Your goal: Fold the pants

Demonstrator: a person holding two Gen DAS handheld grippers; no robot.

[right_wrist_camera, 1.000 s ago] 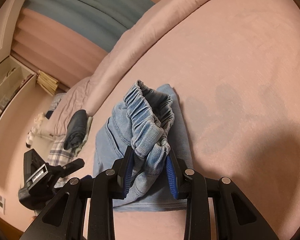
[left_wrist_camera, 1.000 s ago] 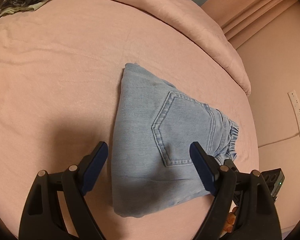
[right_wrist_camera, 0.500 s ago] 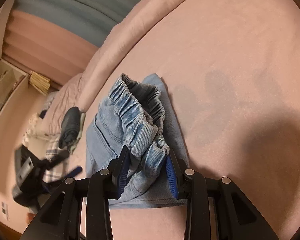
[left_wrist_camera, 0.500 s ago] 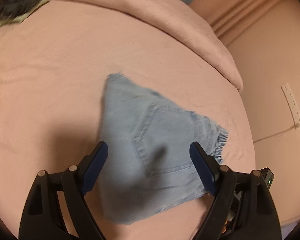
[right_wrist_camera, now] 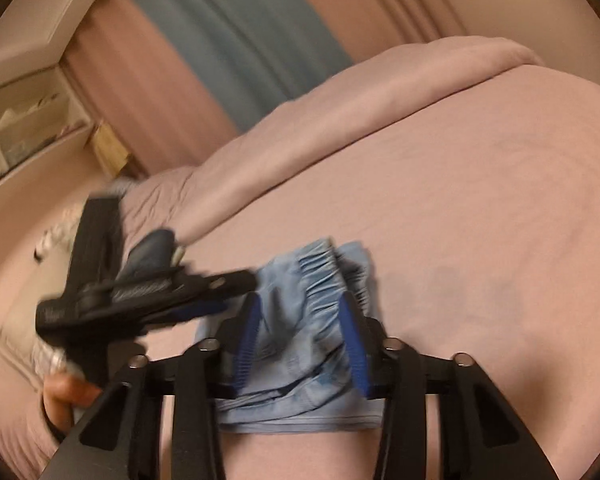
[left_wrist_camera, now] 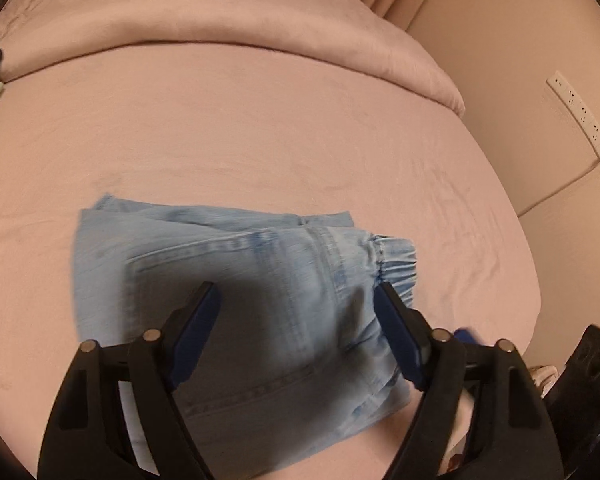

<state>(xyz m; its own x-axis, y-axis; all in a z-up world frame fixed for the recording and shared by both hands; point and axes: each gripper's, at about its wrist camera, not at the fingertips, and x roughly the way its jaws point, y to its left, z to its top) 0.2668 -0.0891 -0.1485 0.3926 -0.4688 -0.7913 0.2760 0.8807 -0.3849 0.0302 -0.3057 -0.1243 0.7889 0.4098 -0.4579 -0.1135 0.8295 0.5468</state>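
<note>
Releasing folded pants (right_wrist_camera: 300, 344) on bed (right_wrist_camera: 480, 208): right gripper (right_wrist_camera: 300, 320) jaws just opening around waistband (pads look clear); left gripper (left_wrist_camera: 296, 320) open above. Next: withdraw cleanly.

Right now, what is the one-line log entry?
jeans: folded on bed | left claw: open above jeans | right claw: opening around waistband

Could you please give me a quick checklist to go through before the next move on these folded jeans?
1. Jeans folded into a compact stack on the bed: ok.
2. Right gripper has let go: its jaws have just been opening, elastic waistband between them; contact cannot tell.
3. Left gripper open, holding nothing: ok.
4. Left gripper clear of the right one: not ok, it crosses close in the right wrist view.
5. Stack edges aligned: cannot tell, blurred.
</note>
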